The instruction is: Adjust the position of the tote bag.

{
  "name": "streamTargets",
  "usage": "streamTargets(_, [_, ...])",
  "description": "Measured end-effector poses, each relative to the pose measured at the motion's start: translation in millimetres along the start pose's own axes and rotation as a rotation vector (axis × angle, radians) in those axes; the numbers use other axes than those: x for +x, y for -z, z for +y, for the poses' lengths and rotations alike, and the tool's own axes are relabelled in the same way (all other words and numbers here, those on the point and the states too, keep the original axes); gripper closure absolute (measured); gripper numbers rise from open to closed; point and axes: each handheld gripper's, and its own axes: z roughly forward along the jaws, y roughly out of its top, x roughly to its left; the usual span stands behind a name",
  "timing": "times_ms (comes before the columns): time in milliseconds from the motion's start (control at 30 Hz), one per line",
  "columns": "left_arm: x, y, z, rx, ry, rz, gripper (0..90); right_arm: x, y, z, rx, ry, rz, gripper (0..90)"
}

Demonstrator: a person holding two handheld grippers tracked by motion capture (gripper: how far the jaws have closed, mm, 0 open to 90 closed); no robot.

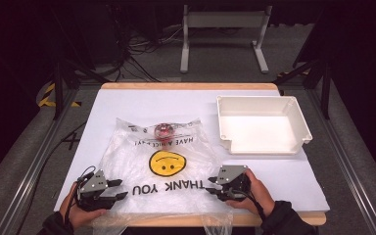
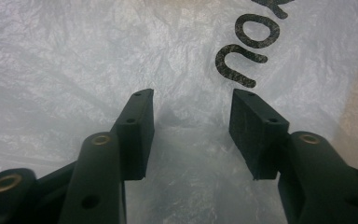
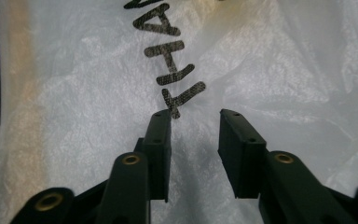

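High view, plastic bag (image 1: 162,166) between left gripper (image 1: 119,188) and right gripper (image 1: 212,186), jaws parted

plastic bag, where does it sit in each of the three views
High view: the plastic bag lies flat, centre-left on the table, between the two claws.
Left gripper view: crinkled film behind the jaws.
Right gripper view: film behind the jaws.
Shared landmark: the black THANK YOU print.

One plastic bag (image 1: 164,166) on the table; one small red thing (image 1: 163,131) under its film; one white bin (image 1: 260,125); two grippers, left gripper (image 1: 120,189) and right gripper (image 1: 212,185)
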Motion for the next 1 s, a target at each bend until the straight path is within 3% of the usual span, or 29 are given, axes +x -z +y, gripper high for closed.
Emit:
streamTargets(300, [1.5, 0.7, 0.2, -0.006, -0.008, -0.011, 78.6, -0.8, -2.0, -0.8, -0.007, -0.006, 0.019, 90.0])
streamTargets(433, [0.2, 0.7, 1.1, -0.004, -0.022, -0.016, 87.9, -1.1, -1.4, -0.7, -0.014, -0.011, 0.005, 90.0])
streamTargets(567, [-0.7, 2.6, 1.9, -0.011, -0.028, -0.012, 89.9, 0.1, 3.8, 1.6, -0.038, -0.012, -0.002, 90.0])
streamTargets(633, [-1.5, 2.7, 2.0, -0.011, -0.028, -0.01, 89.9, 2.8, 8.8, 3.7, -0.064, -0.013, 0.004, 83.6])
streamTargets(800, [-2.5, 1.5, 2.7, -0.007, -0.035, -0.006, 89.9, 20.7, 18.5, 10.1, -0.103, 0.03, 0.076, 51.2])
streamTargets(1000, [-2.7, 2.6, 3.3, -0.015, -0.033, 0.0, 90.0, 42.5, 20.1, 7.4, -0.071, 0.085, 0.108, 32.8])
